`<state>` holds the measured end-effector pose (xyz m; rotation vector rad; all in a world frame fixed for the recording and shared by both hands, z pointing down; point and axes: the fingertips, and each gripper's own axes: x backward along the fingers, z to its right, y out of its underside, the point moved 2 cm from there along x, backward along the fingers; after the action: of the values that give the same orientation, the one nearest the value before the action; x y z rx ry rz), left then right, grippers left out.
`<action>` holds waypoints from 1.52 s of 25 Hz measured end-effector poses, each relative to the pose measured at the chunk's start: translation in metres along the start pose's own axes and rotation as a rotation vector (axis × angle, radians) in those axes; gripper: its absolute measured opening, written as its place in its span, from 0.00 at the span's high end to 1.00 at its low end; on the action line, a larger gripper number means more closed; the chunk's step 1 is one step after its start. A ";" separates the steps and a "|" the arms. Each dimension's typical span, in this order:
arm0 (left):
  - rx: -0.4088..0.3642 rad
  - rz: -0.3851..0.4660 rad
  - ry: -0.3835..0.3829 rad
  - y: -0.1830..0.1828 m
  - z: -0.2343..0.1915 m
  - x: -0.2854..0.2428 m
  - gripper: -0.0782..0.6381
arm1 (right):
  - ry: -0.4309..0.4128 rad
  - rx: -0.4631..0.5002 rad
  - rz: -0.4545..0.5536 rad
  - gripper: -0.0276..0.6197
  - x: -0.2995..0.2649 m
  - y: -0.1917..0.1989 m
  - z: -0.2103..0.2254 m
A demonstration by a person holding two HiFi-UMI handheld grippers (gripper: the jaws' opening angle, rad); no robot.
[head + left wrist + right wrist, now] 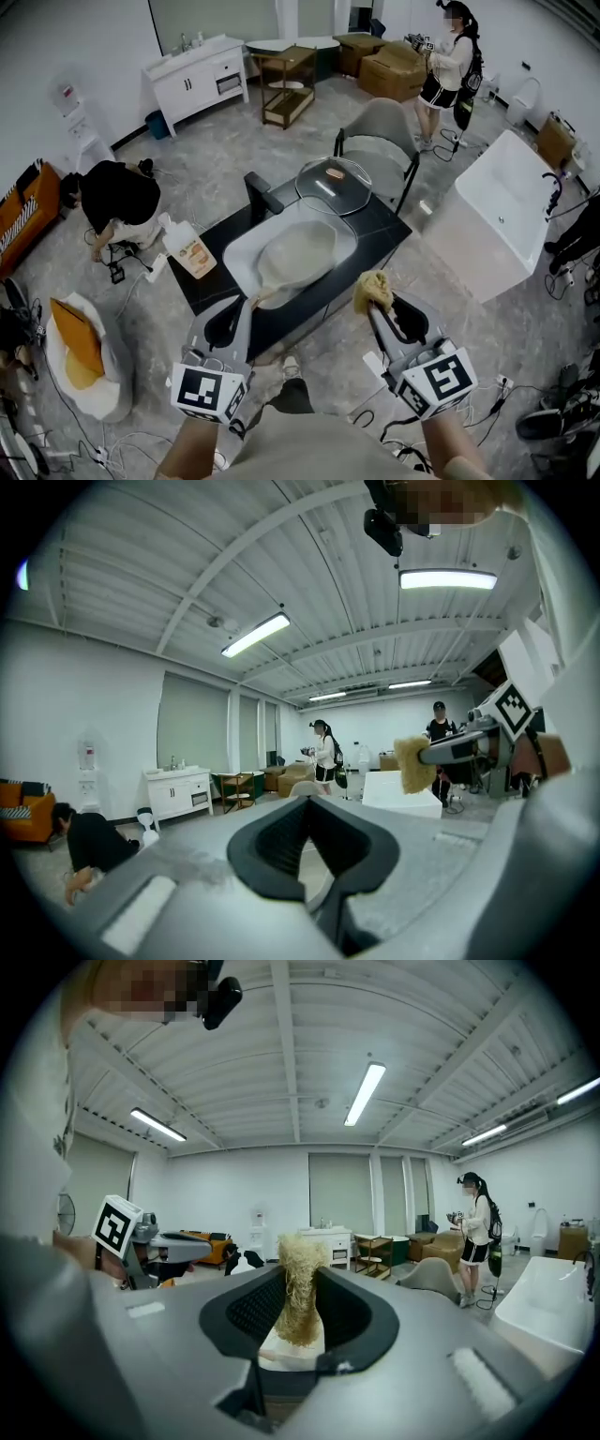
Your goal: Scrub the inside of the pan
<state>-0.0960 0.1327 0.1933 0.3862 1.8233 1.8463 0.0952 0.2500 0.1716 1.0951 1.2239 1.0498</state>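
Grey-floored workroom: the pan point(298, 251) lies in a white basin point(238, 255) on the dark table point(380, 236), awaiting scrubbing. The right tongs point(375, 302) clench a yellow scrubber point(371, 288) just right of the pan — poised to go in — while the left tongs point(248, 306), shut tight, sit at the pan's handle, seemingly to steady it.

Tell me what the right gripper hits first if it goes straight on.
Likely nothing near: the right gripper, shut on the scrubber, points roughly level over the pan. Beyond it the way looks free up to the far white cabinet, though depth is unclear.
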 end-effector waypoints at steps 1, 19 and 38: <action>-0.003 -0.005 0.010 0.000 -0.005 -0.010 0.89 | 0.004 -0.006 -0.009 0.79 -0.010 0.001 0.003; 0.042 -0.095 0.057 0.036 -0.128 -0.119 0.89 | -0.002 -0.065 -0.164 0.79 -0.187 0.025 0.034; 0.140 -0.243 -0.064 0.087 -0.139 -0.183 0.89 | -0.353 -0.016 -0.447 0.79 -0.304 0.110 0.083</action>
<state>-0.0328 -0.0796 0.2990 0.2570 1.8711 1.5320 0.1567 -0.0347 0.3339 0.8907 1.0997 0.4999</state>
